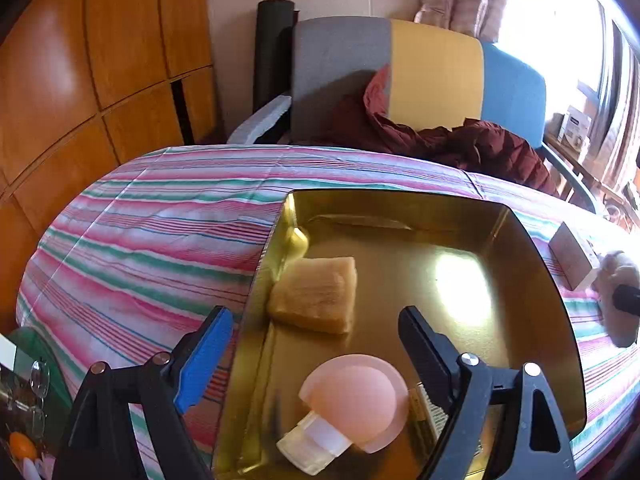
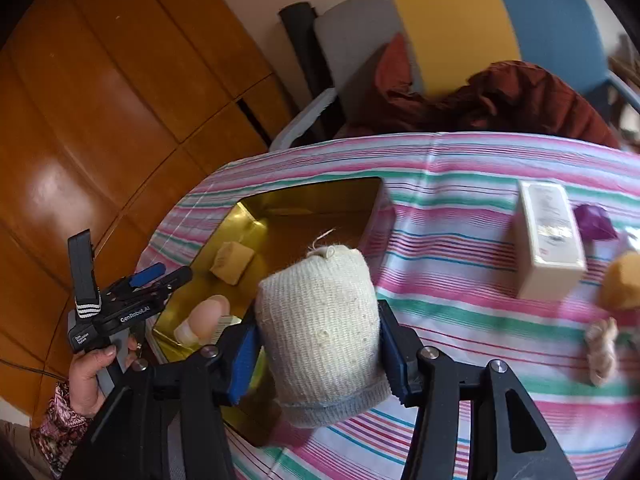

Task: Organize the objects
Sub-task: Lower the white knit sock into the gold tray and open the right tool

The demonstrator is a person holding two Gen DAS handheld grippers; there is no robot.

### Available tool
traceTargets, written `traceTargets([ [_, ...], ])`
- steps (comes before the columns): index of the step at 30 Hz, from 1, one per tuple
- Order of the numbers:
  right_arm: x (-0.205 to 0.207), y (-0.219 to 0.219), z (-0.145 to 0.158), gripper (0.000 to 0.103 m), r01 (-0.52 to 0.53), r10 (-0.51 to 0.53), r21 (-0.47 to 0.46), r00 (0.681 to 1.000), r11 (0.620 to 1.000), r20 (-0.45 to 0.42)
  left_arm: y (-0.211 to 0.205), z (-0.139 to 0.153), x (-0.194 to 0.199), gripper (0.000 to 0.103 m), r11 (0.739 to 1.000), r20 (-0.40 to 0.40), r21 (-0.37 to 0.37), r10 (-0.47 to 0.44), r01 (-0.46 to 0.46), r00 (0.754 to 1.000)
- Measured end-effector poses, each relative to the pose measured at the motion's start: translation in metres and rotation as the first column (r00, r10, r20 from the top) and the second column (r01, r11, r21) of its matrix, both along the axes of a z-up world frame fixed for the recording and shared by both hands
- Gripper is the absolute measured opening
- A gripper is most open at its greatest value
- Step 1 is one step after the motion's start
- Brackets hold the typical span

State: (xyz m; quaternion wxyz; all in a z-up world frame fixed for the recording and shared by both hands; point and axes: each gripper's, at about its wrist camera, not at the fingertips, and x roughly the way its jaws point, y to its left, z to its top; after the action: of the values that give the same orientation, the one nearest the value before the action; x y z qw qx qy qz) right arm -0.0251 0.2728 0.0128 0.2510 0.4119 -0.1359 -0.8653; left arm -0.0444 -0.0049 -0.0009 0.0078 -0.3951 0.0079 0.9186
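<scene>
Right wrist view: the right tongs [image 2: 320,344] are clamped on a cream knitted roll [image 2: 318,320], one blue pad pressing each flank, so the soft bundle sits upright and cannot slip.
Landmark: the gold tin [image 2: 276,216], open-topped, lying on the striped tabletop [image 2: 460,320].
Roll's place: held in the air just above the tin's near right corner, partly over its rim; I judge it is on its way in.
Left tongs: the left tongs [image 1: 316,344] stand apart with nothing between them, hovering over the tin's near end; the blue pad is outside the left wall, the black finger is over the floor.
Already in the tin: a tan sponge block [image 1: 316,296] against the left wall, and a pink mushroom-shaped item [image 1: 352,404] with a white stem at the near end, beside a small comb-like piece [image 1: 428,412] that is partly hidden.
Why so placed: the bulkier pieces hug the left and near sides, which leaves the tin's right and far floor bare for more things.
Outside the tin, to its right: a white carton [image 2: 548,240], a purple wrapped bit [image 2: 594,222], an orange block [image 2: 624,280] and a pale twisted item [image 2: 602,348], all apart from the tin and seemingly not yet sorted.
Risk: the roll is wide and yielding; released over the rim, it could tip out onto the tabletop.
</scene>
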Motion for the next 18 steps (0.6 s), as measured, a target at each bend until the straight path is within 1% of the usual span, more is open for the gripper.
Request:
traceTargets([
  [3, -0.016, -0.048, -0.003, 0.054, -0.073, 0.073, 0.039, 0.997, 0.997, 0.002, -0.013, 0.001, 0.003, 0.086, 0.999, 0.003, 0.023, 0.027, -0.027, 1.0],
  [6, -0.037, -0.086, -0.014, 0.054, -0.108, 0.105, 0.06, 0.993, 0.992, 0.049, -0.024, 0.002, 0.004, 0.086, 0.998, 0.003, 0.031, 0.047, -0.047, 0.999],
  [10, -0.064, -0.123, -0.034, 0.056, -0.092, 0.081, 0.087, 0.99, 0.992, 0.118, -0.034, 0.002, 0.003, 0.086, 0.997, 0.007, 0.036, 0.068, -0.068, 0.998],
  [12, -0.074, -0.135, -0.044, 0.057, -0.074, 0.06, 0.094, 0.988, 0.993, 0.143, -0.039, 0.001, 0.002, 0.086, 0.996, 0.01, 0.052, 0.076, -0.076, 0.997],
  [13, -0.078, -0.141, -0.048, 0.059, -0.067, 0.053, 0.085, 0.986, 0.994, 0.156, -0.04, 0.002, 0.002, 0.086, 0.995, 0.01, 0.056, 0.079, -0.08, 0.997],
  [15, -0.082, -0.146, -0.053, 0.072, -0.061, 0.058, 0.01, 0.98, 0.998, 0.188, -0.043, 0.002, 0.003, 0.086, 0.995, 0.007, 0.057, 0.087, -0.087, 0.996],
  [16, -0.082, -0.146, -0.054, 0.075, -0.053, 0.057, -0.03, 0.979, 0.998, 0.195, -0.045, 0.002, 0.003, 0.086, 0.994, 0.007, 0.06, 0.091, -0.091, 0.996],
  [17, -0.082, -0.147, -0.052, 0.079, -0.039, 0.048, -0.047, 0.98, 0.998, 0.191, -0.047, 0.002, 0.003, 0.086, 0.993, 0.007, 0.064, 0.097, -0.097, 0.995],
  [18, -0.08, -0.147, -0.05, 0.079, -0.036, 0.045, -0.053, 0.983, 0.998, 0.177, -0.048, 0.002, 0.003, 0.086, 0.992, 0.008, 0.07, 0.101, -0.101, 0.995],
])
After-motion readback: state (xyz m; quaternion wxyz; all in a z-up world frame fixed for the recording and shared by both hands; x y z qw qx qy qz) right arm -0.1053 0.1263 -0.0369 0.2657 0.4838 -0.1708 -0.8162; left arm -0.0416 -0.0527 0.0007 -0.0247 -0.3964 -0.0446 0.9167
